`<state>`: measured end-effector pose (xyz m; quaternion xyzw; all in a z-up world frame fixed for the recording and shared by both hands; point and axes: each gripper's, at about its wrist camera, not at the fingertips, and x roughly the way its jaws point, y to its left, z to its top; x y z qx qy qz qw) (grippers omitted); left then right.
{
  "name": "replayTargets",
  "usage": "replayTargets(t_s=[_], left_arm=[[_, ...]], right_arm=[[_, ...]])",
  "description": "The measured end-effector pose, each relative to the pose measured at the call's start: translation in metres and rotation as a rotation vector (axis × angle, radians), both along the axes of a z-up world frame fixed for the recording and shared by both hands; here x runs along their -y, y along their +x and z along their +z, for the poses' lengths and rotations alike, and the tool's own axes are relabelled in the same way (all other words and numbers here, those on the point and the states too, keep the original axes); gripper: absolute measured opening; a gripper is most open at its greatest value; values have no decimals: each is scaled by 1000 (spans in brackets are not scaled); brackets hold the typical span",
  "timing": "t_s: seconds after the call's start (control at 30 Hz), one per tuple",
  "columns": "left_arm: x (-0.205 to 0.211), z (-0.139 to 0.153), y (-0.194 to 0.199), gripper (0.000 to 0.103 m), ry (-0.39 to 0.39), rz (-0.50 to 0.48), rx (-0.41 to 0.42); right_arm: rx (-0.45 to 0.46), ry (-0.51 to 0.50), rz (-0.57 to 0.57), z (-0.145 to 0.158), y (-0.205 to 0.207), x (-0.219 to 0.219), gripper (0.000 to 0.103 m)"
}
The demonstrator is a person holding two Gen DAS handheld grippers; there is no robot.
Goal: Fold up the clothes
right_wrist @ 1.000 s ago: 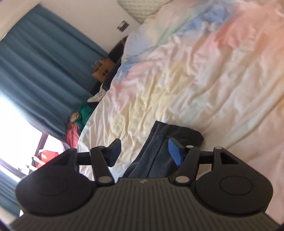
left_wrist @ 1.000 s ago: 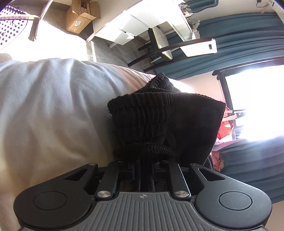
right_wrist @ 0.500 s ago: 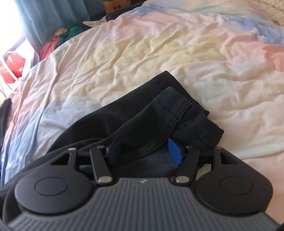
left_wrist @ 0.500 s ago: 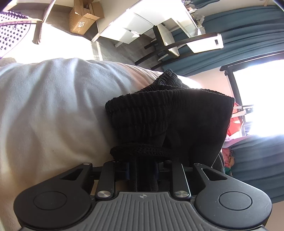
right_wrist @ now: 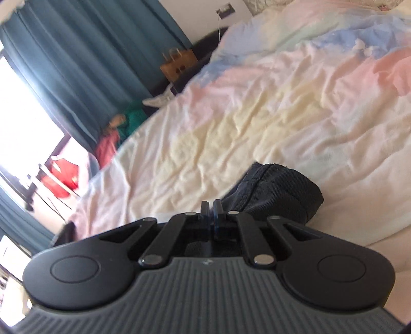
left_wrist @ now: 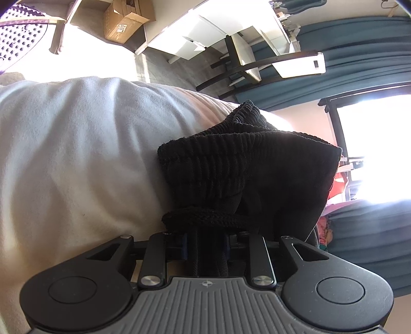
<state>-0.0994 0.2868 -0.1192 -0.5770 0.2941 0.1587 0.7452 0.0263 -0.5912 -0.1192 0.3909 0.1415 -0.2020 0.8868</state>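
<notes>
**A:** ok tongs first. your left gripper [left_wrist: 204, 248] is clamped on the black garment [left_wrist: 246, 177], ribbed waistband bunched up right btwn the blue pads, cords running down thru the gap. rest of it flops over in front of the cam, lying against the white bedding [left_wrist: 77, 159].

**B:** and the right gripper [right_wrist: 211, 214]?

**A:** pads pinched together, basically touching. can't tell if there's any cloth caught in there tbh. same dark garment [right_wrist: 277, 192] sits just past your fingertips, a bit to the right, folded end w/ a stitched seam, lying on the pastel sheet [right_wrist: 257, 123].

**B:** bg?

**A:** left cam: cardboard box [left_wrist: 125, 21] on the floor, white desk [left_wrist: 213, 33], teal curtains [left_wrist: 364, 59]. right cam: brown paper bag [right_wrist: 178, 63] by the bed, more teal curtains [right_wrist: 84, 61], bright window.
</notes>
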Motion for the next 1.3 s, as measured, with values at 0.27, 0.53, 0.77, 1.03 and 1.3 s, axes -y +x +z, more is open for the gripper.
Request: replayTargets(t_s=[0.27,0.53,0.77,1.03,1.3], left_arm=[[1,2,0,25,-6,0,-3],[1,0,-3,25,-33,3,-1],[-1,-8,5,25,-34,1,-2],[-1,-13,11,25,-36,17,-1],[1,-10,14,25,-16,14,-18]], right_arm=[[-50,199,-48,-7,-32,9,4],[-147,281,-104,-8,-10,22,74],[-382,108,15,-6,55,71,84],[-500,193,355,-38,87,111,78],[-399,-55,527,19,46,96,23]])
